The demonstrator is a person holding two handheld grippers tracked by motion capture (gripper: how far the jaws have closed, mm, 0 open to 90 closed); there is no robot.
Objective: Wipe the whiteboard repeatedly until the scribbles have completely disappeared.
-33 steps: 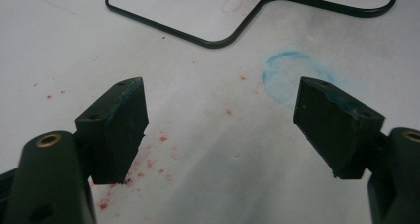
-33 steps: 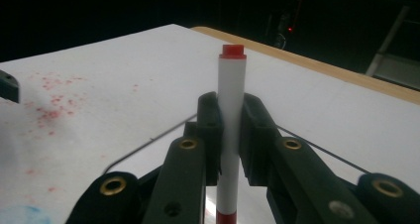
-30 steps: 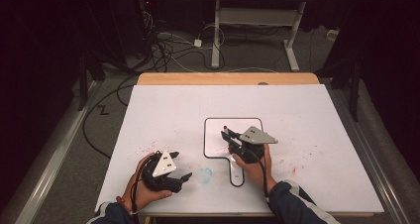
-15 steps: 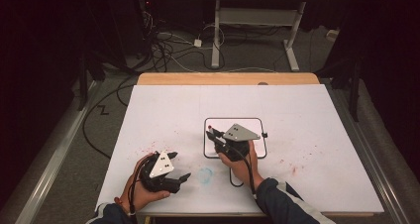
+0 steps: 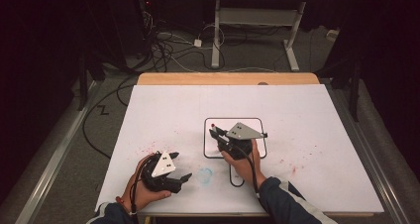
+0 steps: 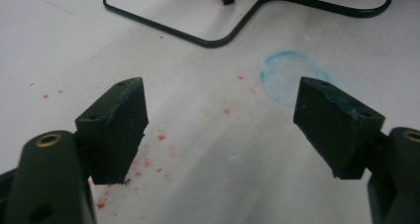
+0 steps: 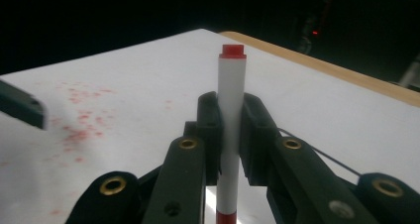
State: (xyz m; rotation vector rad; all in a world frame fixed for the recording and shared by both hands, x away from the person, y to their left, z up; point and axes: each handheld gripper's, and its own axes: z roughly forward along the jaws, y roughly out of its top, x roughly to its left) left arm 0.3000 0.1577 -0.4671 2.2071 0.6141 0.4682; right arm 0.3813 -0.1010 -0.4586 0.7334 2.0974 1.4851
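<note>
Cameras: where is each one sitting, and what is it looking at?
High view: above the table, looking down; both hands, left gripper, right gripper.
Left gripper view: behind open jaws, facing the blue ring stain.
Right gripper view: behind jaws shut on a red-capped marker.
Shared: marker, black outline.

A white sheet (image 5: 297, 115) covers a wooden table (image 5: 228, 79), its far edge left bare. The sheet bears red specks and a faint blue ring (image 5: 205, 174). Beyond, the room is dark. Tangled cables (image 5: 168, 45) lie on the grey floor (image 5: 64, 154), and a white desk frame (image 5: 257, 21) stands behind on 2 legs.
</note>
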